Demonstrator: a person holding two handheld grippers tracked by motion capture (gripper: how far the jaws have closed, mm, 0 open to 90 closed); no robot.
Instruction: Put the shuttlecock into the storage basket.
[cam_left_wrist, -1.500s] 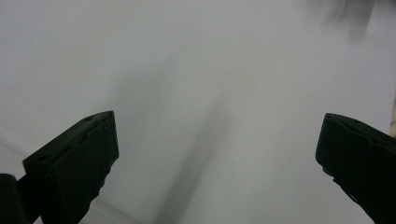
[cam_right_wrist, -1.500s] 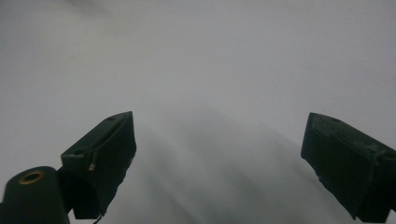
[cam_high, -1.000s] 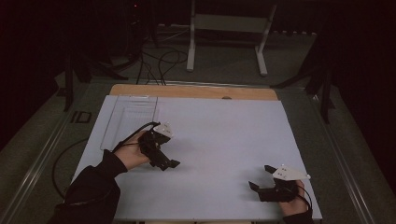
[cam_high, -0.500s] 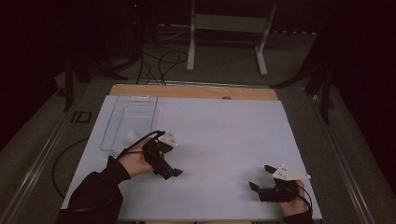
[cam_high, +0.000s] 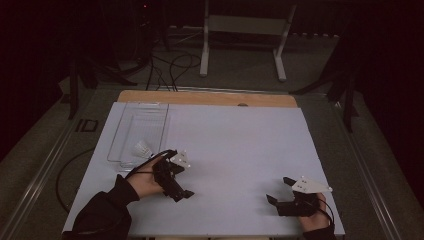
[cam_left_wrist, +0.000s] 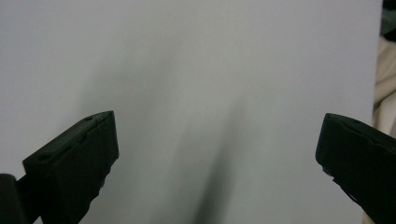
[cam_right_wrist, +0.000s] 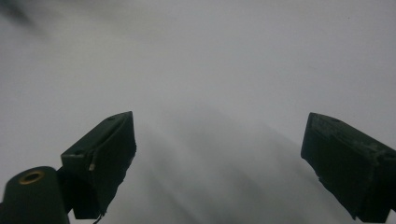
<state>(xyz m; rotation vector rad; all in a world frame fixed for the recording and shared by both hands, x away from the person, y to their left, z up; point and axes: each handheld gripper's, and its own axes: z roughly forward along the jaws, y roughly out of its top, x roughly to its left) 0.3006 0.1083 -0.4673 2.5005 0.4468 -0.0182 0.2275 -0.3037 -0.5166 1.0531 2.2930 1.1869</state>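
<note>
My left gripper (cam_high: 180, 185) is held low over the white table sheet (cam_high: 240, 145), left of centre near the front edge. Its jaws stand wide open with nothing between them, and the left gripper view shows the left gripper (cam_left_wrist: 217, 154) over bare white sheet. My right gripper (cam_high: 279, 191) rests at the front right, also open and empty. In the right gripper view the right gripper (cam_right_wrist: 219, 158) frames plain white surface. Just behind the left hand, a white shuttlecock (cam_high: 141, 148) lies in a clear plastic tray (cam_high: 131, 116).
A wooden strip (cam_high: 207, 98) runs along the table's far edge. Beyond it on the dark floor are cables (cam_high: 170, 62) and a white stand (cam_high: 242, 35). A cable (cam_high: 70, 170) trails off the table's left side.
My left gripper has drawn back from the tray toward the front edge and slightly right, uncovering the shuttlecock in the tray. The right gripper has stayed put.
</note>
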